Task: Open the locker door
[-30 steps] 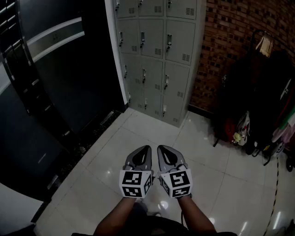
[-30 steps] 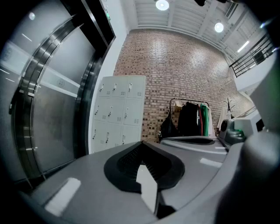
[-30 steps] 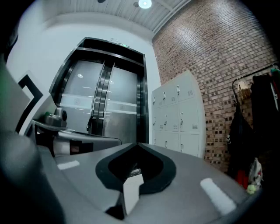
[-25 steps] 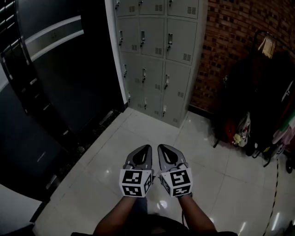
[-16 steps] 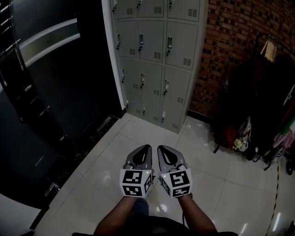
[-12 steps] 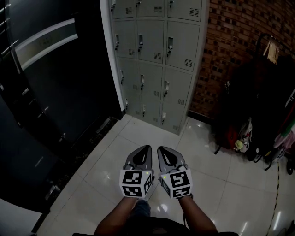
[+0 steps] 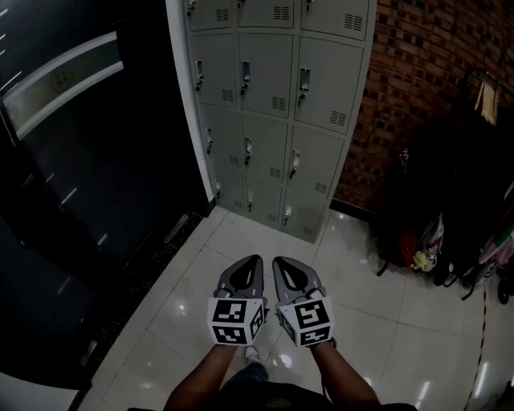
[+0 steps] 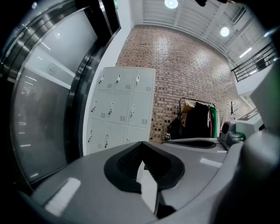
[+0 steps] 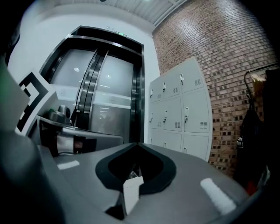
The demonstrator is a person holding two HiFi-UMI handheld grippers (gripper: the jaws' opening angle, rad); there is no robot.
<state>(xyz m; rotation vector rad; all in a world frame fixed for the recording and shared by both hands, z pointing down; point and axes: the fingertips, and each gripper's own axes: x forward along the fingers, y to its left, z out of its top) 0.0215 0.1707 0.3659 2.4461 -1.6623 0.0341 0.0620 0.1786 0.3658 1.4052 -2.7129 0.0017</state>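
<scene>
Lockers [image 7: 273, 104] nearer; bare floor [image 7: 265, 241] before them.

Dim, perhaps underexposed head view, glare on floor tiles [image 7: 369, 313], ceiling lamps [image 8: 171, 3], fisheye edges

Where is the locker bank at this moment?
In the head view, the locker bank stands top centre, between the dark glass doors at left and the brick wall at right.

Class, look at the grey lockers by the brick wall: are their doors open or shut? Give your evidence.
Shut. Every visible door of the lockers sits flush with its neighbours; no inside shows.
</scene>
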